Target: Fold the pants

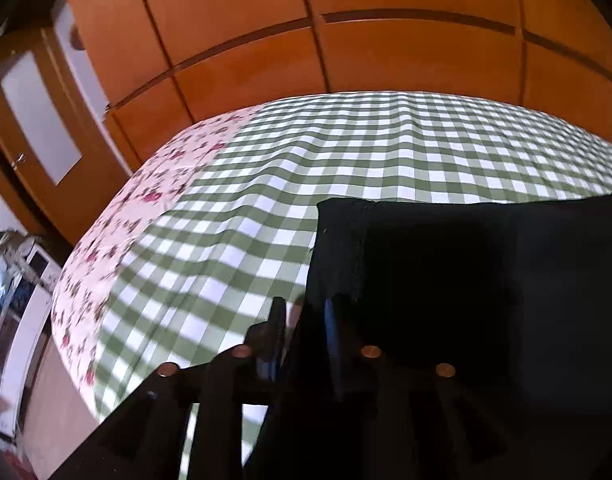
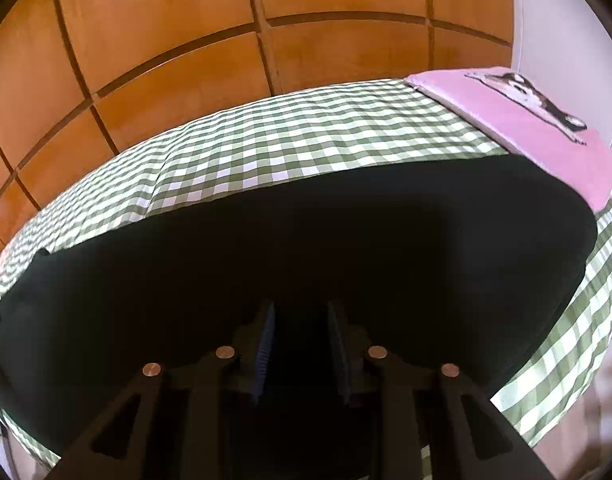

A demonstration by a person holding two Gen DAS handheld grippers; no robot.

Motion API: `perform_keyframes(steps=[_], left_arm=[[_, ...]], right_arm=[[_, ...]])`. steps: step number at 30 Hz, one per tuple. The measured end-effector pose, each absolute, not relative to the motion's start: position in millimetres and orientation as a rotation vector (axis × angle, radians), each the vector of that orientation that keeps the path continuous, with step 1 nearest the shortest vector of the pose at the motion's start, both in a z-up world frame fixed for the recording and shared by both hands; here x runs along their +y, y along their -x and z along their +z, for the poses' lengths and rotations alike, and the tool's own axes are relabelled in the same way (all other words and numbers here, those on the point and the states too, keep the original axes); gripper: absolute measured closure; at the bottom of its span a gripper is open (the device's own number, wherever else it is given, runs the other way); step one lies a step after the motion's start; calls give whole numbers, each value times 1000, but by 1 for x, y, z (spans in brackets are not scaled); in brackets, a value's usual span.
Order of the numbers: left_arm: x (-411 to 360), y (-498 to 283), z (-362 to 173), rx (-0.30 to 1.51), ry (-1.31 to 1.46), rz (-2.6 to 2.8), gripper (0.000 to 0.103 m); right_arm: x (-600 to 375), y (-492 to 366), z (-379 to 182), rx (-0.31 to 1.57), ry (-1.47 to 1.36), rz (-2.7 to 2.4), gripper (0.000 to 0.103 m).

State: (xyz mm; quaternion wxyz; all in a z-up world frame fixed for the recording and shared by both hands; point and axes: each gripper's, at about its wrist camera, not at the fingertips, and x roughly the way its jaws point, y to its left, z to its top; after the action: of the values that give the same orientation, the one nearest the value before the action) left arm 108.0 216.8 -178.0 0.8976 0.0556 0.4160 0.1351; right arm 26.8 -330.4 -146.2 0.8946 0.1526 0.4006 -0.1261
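Where the black pants (image 2: pixel 306 240) lie flat across the near part of the bed (image 1: pixel 346 148), their far edge runs straight over the green check sheet (image 2: pixel 266 144), with a broad bare stretch of sheet beyond it up to the wooden wardrobe (image 2: pixel 186 40). A pink pillow (image 2: pixel 538 132) touches the pants' right end. The left claw (image 1: pixel 304 312) pinches the pants' left edge, while the right claw (image 2: pixel 302 312) hangs over the cloth with its jaws apart.
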Motion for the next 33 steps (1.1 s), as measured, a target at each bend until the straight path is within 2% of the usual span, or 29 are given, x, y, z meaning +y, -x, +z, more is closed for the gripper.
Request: perform_keyframes(steps=[1, 3, 4, 7, 16, 33], left_arm=[[216, -104, -174, 864, -92, 287, 68], [215, -95, -167, 865, -14, 254, 37], [214, -90, -163, 858, 50, 217, 35], [201, -80, -155, 855, 113, 175, 35], [147, -75, -144, 831, 75, 121, 35], [141, -73, -165, 878, 83, 163, 35]], right_arm=[[-331, -26, -146, 828, -324, -262, 74], [-328, -26, -146, 823, -313, -272, 73], [-325, -26, -146, 823, -293, -278, 73], [-321, -28, -144, 830, -257, -295, 72], [-329, -22, -132, 805, -302, -303, 72], [-360, -22, -138, 812, -287, -359, 72]])
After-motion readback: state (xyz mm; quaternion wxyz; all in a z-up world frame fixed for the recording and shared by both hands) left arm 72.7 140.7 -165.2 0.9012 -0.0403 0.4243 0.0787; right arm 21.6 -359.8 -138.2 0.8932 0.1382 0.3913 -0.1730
